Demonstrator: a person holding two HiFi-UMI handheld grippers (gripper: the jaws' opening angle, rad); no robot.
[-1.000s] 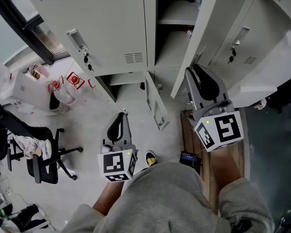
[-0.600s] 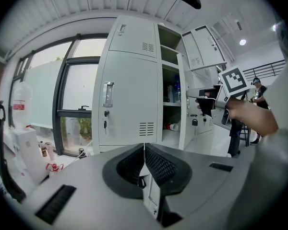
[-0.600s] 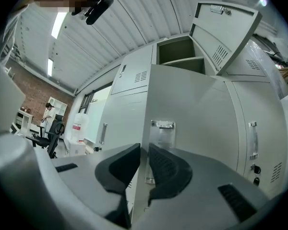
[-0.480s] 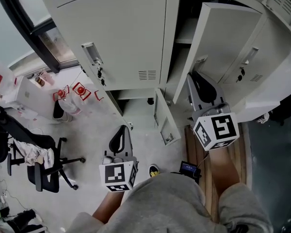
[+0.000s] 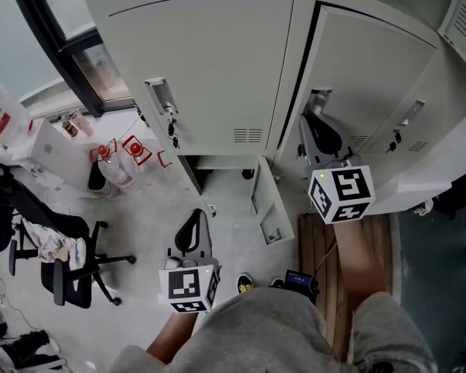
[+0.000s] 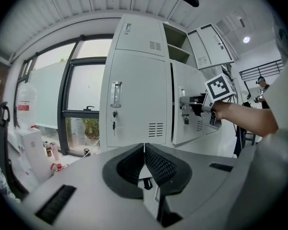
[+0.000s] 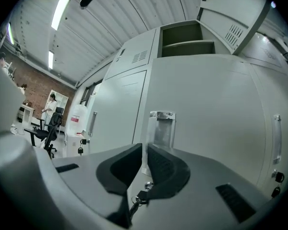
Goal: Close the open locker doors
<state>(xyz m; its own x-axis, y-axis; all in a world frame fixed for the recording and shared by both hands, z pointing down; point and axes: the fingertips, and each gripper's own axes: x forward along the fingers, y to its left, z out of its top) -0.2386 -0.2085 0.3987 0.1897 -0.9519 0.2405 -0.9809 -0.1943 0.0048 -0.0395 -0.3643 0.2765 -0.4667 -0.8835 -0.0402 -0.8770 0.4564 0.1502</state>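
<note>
A bank of pale grey lockers [image 5: 210, 68] stands in front of me. My right gripper [image 5: 309, 118] is shut, with its tips against the tall middle door [image 5: 365, 68], which stands only slightly ajar. In the right gripper view the shut right gripper [image 7: 145, 146] sits just below that door's metal handle [image 7: 162, 127], and keys [image 7: 140, 198] hang under it. A small lower door [image 5: 266, 208] hangs open near the floor. One upper locker [image 7: 185, 35] is open too. My left gripper [image 5: 196, 213] hangs low, shut and holding nothing, away from the lockers; in its own view the left gripper [image 6: 144, 146] points at them.
A black office chair [image 5: 62, 255] stands at the left, with a bottle and red items [image 5: 113, 165] on the floor near a window [image 5: 93, 61]. A wooden board [image 5: 326, 239] lies under my right arm. A small black device [image 5: 301, 280] is by my legs.
The tall middle door has swung from wide open to nearly closed, with my right gripper moving forward against it. The left gripper has hardly moved.
</note>
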